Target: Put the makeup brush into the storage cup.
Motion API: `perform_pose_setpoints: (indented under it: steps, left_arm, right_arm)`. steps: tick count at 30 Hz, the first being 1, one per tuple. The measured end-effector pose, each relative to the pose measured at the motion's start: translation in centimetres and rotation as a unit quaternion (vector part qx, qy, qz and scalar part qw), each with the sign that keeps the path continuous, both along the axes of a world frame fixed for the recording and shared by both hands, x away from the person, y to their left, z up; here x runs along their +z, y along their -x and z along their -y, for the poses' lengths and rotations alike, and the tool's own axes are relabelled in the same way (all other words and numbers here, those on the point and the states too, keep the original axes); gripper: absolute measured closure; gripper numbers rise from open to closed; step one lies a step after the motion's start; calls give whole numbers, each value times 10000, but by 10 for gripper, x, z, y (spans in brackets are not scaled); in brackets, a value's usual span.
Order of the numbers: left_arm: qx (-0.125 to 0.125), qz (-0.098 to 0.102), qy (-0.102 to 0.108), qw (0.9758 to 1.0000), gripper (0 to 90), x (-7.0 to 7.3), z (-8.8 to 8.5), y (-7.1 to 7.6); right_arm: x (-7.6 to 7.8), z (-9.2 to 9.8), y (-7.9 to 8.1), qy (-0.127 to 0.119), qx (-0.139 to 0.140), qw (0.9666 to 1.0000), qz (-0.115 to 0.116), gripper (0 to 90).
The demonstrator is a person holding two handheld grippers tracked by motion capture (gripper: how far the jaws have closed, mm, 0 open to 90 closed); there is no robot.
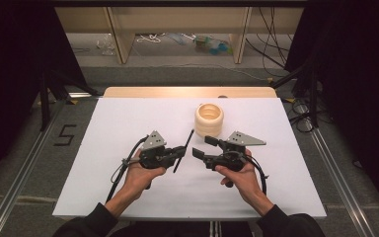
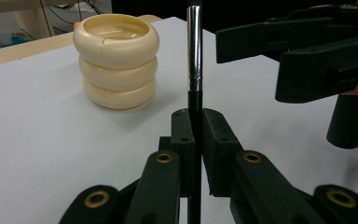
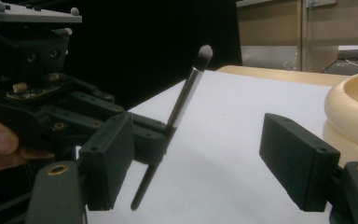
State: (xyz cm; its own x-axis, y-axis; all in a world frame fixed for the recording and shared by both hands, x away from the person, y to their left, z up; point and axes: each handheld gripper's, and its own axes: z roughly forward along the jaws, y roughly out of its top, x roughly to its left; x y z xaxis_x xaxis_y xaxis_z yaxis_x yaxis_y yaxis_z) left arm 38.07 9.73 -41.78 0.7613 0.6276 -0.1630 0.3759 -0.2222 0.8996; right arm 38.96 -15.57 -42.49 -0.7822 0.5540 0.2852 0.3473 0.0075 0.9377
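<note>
Left gripper is clamped on a brush, jaws pinching the black handle just below the metal ferrule; the brush stands tilted, bristle tip up and away from the hand, handle end sticking out under the jaws, clear of the table. Right gripper faces it from the other side, jaws spread with nothing between them. In the right gripper view the brush sits between those two jaws' line of sight but farther off, nearer the left-hand jaw, no contact. Beyond both grippers, slightly to the right gripper's side, stands a cream holder shaped like three stacked rings, open top, upright; it is near the right gripper's far jaw and apart from the brush tip. From the left gripper view the holder is ahead and to the left of the brush, and the right gripper's body blocks the space to the right. Table surface around both hands is white and bare. Cables trail back from each gripper toward the person.
</note>
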Motion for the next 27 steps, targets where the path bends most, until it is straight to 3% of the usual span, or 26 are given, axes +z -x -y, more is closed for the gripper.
perform_pose_setpoints:
  steps: [1,3,4,5,7,8,20,24,27]
  left_arm:
    - [6,11,-7,10000,836,0,0,0]
    - [-15,34,-36,10000,836,0,1,0]
    - [-12,43,-35,10000,836,0,1,1]
    - [-10,34,-34,10000,836,0,1,1]
    - [-11,22,2,10000,836,0,3,2]
    - [-37,56,-29,10000,836,0,3,2]
    - [-63,60,13,10000,836,0,10,6]
    - [-96,48,24,9999,836,0,12,7]
    - [-105,61,40,9999,836,1,12,8]
  right_arm:
    - [0,-1,-1,74,-7,10000,-8,302]
    - [0,-3,-3,-60,21,10000,10,332]
    - [1,-2,-2,28,39,10000,-78,344]
    - [0,-4,-3,-88,54,9999,-2,357]
    - [1,-5,-3,-51,105,9999,-118,382]
    - [0,-7,-4,-184,84,9998,-62,396]
    - [-3,-11,-7,-318,155,9991,-220,509]
    - [-4,-12,-9,-459,165,9987,-160,560]
    - [-4,-12,-7,-433,230,9984,-287,583]
